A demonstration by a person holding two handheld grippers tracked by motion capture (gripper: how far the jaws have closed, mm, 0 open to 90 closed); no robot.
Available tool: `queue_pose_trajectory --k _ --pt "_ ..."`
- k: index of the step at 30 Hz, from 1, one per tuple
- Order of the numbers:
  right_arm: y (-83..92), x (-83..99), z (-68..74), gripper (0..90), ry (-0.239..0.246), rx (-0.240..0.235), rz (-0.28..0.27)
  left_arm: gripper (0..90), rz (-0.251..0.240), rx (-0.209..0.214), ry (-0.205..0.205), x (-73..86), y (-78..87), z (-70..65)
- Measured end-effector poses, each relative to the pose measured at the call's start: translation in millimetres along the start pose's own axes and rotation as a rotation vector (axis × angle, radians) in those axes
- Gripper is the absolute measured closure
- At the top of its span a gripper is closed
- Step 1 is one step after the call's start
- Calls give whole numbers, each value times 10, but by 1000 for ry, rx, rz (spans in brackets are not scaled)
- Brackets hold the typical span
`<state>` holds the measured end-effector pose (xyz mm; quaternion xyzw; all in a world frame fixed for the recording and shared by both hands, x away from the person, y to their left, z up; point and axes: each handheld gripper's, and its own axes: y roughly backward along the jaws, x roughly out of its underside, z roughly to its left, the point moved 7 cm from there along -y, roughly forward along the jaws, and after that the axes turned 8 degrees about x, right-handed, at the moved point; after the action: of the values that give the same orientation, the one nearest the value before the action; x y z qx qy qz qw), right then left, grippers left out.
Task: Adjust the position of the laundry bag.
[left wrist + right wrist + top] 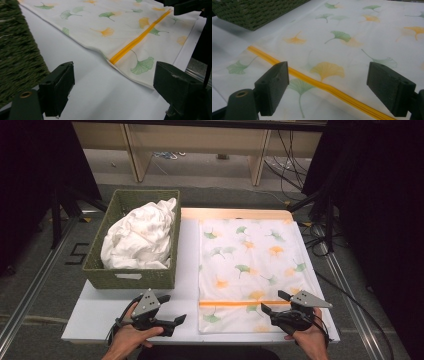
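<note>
While its long axis runs away from the person, the leaf-printed bag [247, 270] lies flat on the table's [187, 270] right half, its orange zipper [244, 303] crosswise at the near end. Over that end, the right gripper [272, 302] gapes empty; the left gripper [172, 309] gapes empty beside the green basket [131, 279].

From my station I see a white table [190, 270] standing on a grey floor [30, 270]. Pale wooden furniture legs [135, 155] rise beyond it, with loose cables [287, 157] trailing on the floor beside them. Dark drapes [380, 210] close off both sides. A metal rail [30, 292] runs along the left, and black tape marks [77, 254] lie near it.
</note>
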<state>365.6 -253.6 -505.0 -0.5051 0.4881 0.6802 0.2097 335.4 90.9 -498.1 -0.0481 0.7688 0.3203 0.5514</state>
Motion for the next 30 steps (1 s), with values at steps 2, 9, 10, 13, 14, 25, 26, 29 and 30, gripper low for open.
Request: queue_pose_trajectory --k 2,9,10,13,14,25,26,29,30 --pt "22 3 -73 209 -2 24 11 175 9 11 0 1 -92 -65" --pt "61 -39 -278 284 -28 75 28 236 35 44 29 -30 -278 -113" --pt "76 -50 -326 289 -18 100 28 243 41 44 33 -33 -303 -106" --pt "91 -71 -401 290 -10 125 33 254 48 39 51 -41 -373 -88" --pt "84 -79 -413 293 -24 113 36 256 38 45 61 -50 -417 -83" --pt "105 -169 -837 319 -40 221 51 354 116 34 85 -7 -818 74" --pt "106 -167 -862 318 -40 227 55 348 127 23 74 -2 -861 102" --pt "92 -144 -891 318 -76 214 77 337 150 29 55 13 -911 105" --pt "87 -119 -990 319 -71 226 99 337 148 30 76 18 -931 88"
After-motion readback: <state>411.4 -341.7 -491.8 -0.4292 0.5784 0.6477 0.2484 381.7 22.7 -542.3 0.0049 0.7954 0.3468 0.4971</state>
